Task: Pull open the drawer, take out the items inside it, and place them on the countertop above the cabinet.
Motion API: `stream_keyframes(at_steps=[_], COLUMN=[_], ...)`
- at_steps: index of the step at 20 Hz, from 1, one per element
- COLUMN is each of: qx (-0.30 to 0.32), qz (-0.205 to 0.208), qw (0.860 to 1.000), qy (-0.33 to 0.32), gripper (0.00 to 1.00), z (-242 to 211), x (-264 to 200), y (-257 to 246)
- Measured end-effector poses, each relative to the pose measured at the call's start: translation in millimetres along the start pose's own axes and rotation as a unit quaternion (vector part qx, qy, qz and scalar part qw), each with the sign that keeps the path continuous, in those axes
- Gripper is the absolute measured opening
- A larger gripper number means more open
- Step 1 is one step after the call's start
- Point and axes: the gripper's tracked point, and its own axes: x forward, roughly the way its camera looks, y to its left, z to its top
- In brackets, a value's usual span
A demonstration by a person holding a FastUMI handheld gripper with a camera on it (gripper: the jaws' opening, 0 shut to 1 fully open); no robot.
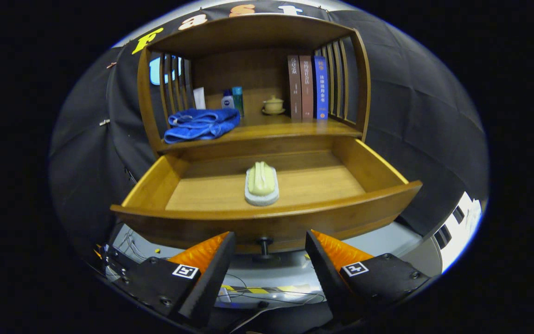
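Wooden cabinet [253, 83], drawer [267, 218] open: we hold our fingers [336, 266] apart around its knob [264, 242], sponge [261, 183] at 12 o'clock.

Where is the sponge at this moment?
The sponge lies on the floor of the open drawer, near its middle, beyond the open tongs and below the shelf with the blue towel.

The wooden cabinet's countertop [267, 131] carries a folded blue towel [200, 125], two small bottles [232, 99], a lidded cup [273, 105] and three upright books [308, 88], while the pulled-out drawer [267, 218] below holds one sponge [262, 183].
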Motion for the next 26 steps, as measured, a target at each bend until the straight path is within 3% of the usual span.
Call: stream_keyframes(at_steps=[4, 10, 15, 21, 26], qx=[0.011, 0.011, -0.006, -0.039, -0.043], qz=[0.012, 0.022, 0.021, 0.009, -0.01], qw=[1.0, 1.0, 0.995, 0.979, 0.963], qy=[-0.013, 0.015, 0.098, 0.198, 0.267], gripper=[0.97, 0.94, 0.91, 0.91, 0.79], z=[54.1, 105.0, 94.8, 65.1, 37.6], x=[15.6, 85.0, 151.0, 204.4, 221.4], y=[5.8, 13.7, 22.0, 23.7, 12.3])
